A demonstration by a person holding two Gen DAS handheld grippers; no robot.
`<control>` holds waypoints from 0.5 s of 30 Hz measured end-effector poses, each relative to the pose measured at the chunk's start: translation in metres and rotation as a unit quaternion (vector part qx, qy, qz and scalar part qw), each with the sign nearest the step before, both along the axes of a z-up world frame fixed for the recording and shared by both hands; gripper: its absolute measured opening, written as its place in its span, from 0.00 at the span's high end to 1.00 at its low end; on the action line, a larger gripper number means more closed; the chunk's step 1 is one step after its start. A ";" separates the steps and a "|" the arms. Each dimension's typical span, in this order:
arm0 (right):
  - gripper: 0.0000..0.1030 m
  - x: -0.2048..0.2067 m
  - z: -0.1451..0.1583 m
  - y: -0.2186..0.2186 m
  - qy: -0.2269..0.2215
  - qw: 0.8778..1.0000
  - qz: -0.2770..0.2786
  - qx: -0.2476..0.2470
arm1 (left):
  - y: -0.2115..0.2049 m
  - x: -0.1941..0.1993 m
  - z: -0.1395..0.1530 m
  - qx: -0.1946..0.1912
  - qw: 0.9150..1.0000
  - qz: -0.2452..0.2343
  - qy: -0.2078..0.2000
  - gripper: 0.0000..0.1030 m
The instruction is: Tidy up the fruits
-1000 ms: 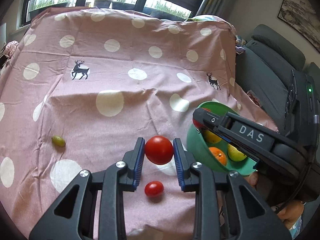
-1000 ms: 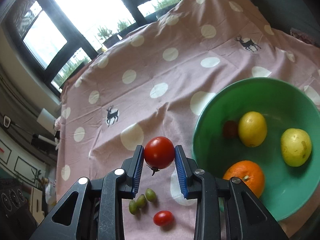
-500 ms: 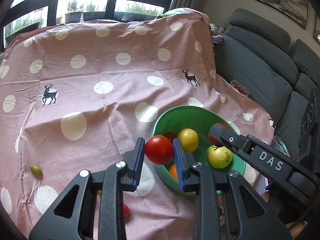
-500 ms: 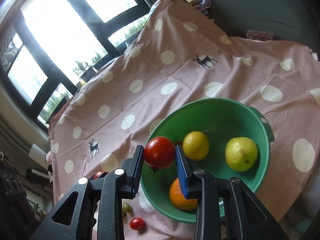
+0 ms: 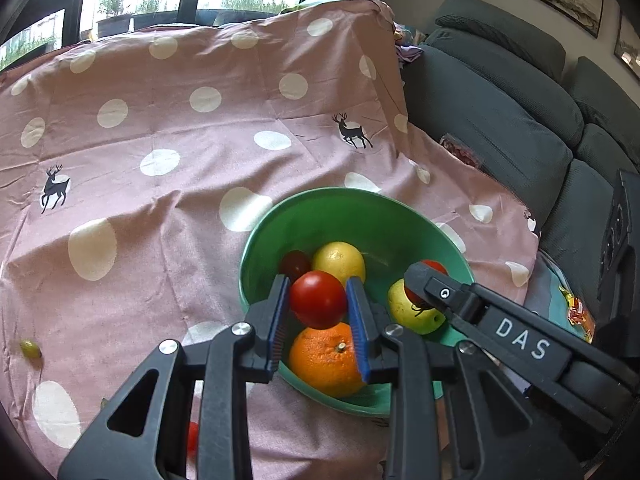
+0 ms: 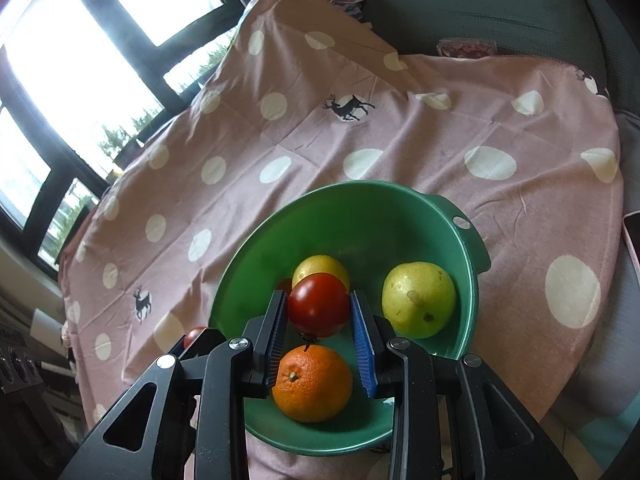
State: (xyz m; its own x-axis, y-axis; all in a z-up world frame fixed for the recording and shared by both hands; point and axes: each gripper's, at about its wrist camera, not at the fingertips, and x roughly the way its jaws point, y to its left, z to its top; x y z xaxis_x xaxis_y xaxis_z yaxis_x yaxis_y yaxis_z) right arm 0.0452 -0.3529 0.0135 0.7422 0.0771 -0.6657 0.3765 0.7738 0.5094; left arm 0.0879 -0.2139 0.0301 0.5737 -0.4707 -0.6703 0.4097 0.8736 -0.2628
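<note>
My left gripper [image 5: 318,300] is shut on a red tomato [image 5: 318,299] and holds it above the green bowl [image 5: 340,212]. My right gripper [image 6: 319,308] is shut on another red tomato [image 6: 319,305] over the same bowl [image 6: 360,208]; its arm also shows in the left wrist view [image 5: 500,332]. In the bowl lie an orange [image 6: 312,383], a yellow lemon [image 6: 316,266], a yellow-green pear [image 6: 418,300] and a small dark red fruit [image 5: 294,264].
The bowl stands on a pink polka-dot cloth [image 5: 160,140] near its right edge. A green grape [image 5: 30,349] lies at the left and a small red tomato [image 5: 193,436] near the front. A grey sofa [image 5: 520,100] stands to the right.
Both grippers have moved right with their tomatoes, from over the cloth to above the bowl. The loose small tomato and grapes have slid toward the left and bottom of view.
</note>
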 end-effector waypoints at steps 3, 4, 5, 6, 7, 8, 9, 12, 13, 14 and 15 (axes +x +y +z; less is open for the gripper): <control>0.67 0.000 -0.002 -0.002 0.006 1.000 -0.002 -0.001 | -0.004 0.002 -0.004 -0.001 1.000 -0.005 0.009 0.72; 0.67 0.000 -0.003 -0.003 0.009 1.000 -0.004 -0.002 | -0.005 0.002 -0.005 0.000 1.000 -0.007 0.010 0.72; 0.67 0.001 -0.004 -0.003 0.012 1.000 -0.004 -0.003 | -0.006 0.002 -0.006 0.001 1.000 -0.008 0.011 0.72; 0.67 0.001 -0.005 -0.004 0.015 1.000 -0.004 -0.002 | -0.006 0.003 -0.007 0.002 1.000 -0.008 0.011 0.72; 0.67 0.001 -0.006 -0.004 0.017 1.000 -0.005 -0.001 | -0.007 0.003 -0.008 0.001 1.000 -0.009 0.013 0.72; 0.67 0.001 -0.007 -0.005 0.020 1.000 -0.006 -0.001 | -0.007 0.004 -0.009 0.000 1.000 -0.010 0.016 0.72; 0.67 0.001 -0.008 -0.005 0.022 1.000 -0.006 -0.001 | -0.007 0.005 -0.010 -0.003 1.000 -0.011 0.020 0.72; 0.68 0.002 -0.010 -0.006 0.029 1.000 -0.010 -0.004 | -0.008 0.007 -0.014 -0.007 0.999 -0.016 0.030 0.72; 0.67 0.002 -0.010 -0.006 0.031 0.999 -0.011 -0.007 | -0.008 0.007 -0.015 -0.007 0.999 -0.015 0.031 0.72; 0.67 0.002 -0.010 -0.006 0.033 0.999 -0.013 -0.008 | -0.009 0.007 -0.015 -0.005 0.999 -0.015 0.032 0.72; 0.67 0.002 -0.011 -0.006 0.035 0.999 -0.014 -0.008 | -0.010 0.007 -0.016 -0.004 0.999 -0.016 0.033 0.72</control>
State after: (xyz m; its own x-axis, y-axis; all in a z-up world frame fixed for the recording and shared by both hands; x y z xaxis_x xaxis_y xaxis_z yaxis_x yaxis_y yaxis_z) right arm 0.0468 -0.3589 0.0029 0.6951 0.0461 -0.7175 0.4321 0.7708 0.4681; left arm 0.0949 -0.2238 0.0140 0.5129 -0.4933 -0.7026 0.4194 0.8581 -0.2963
